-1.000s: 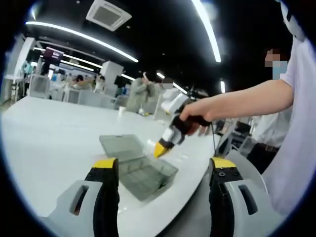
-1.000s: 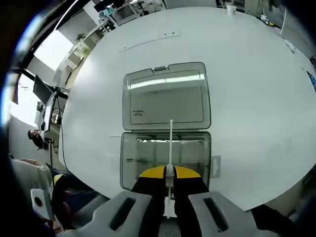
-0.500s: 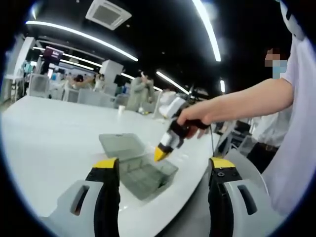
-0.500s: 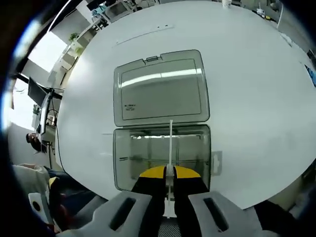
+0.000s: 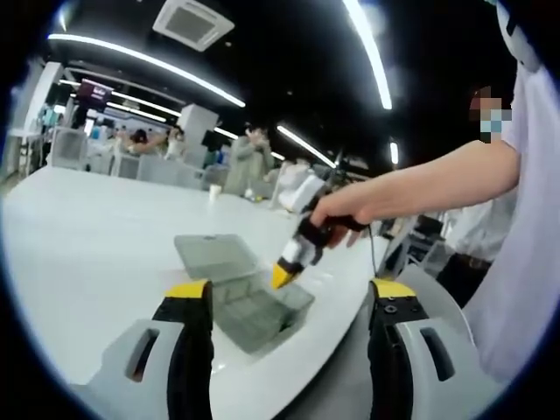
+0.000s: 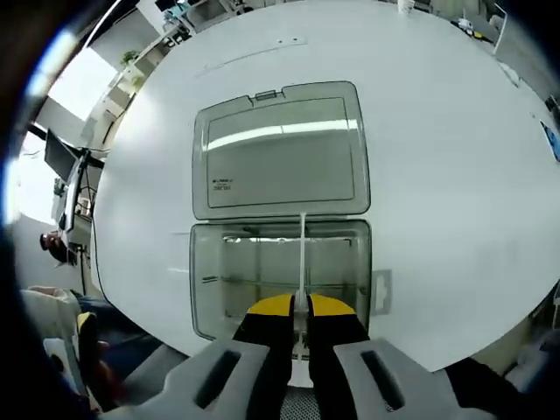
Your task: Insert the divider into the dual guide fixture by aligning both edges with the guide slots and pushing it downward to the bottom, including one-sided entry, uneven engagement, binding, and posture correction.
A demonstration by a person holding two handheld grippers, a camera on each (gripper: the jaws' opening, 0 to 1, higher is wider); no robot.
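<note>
Clear smoky plastic case (image 6: 280,276) lies open on the white desk (image 6: 455,175), its lid (image 6: 280,149) folded flat away from the tray. Judged to be the dual guide fixture; the guide slots themselves are too fine to make out.

Right hand-held gripper (image 6: 300,308): jaws pressed together on the divider (image 6: 303,254), a thin pale strip seen edge-on, running forward from between the yellow tips across the middle of the tray toward the hinge side. In the left gripper view the same right hand-held gripper (image 5: 282,276) hangs tip-down over the case (image 5: 249,302), held by a person's hand (image 5: 346,208).

Left hand-held gripper (image 5: 287,293): jaws wide apart, holding nothing, hanging near the desk edge short of the case.

Progress, as a judgement:
- Done: divider grasped and brought over the tray, lined up roughly along its centre line.
- Not settled: whether either edge has entered a slot. The far end of the strip appears to reach the hinge-side wall, but contact cannot be confirmed. The near end is hidden by the jaws.
- Left: engage both edges, push down evenly to the floor of the tray, correct any tilt or binding, release.

Estimate: early in insertion, at alignment or first entry. The divider does not look seated, since the gripper tips sit above the tray rim in the left gripper view.
</note>
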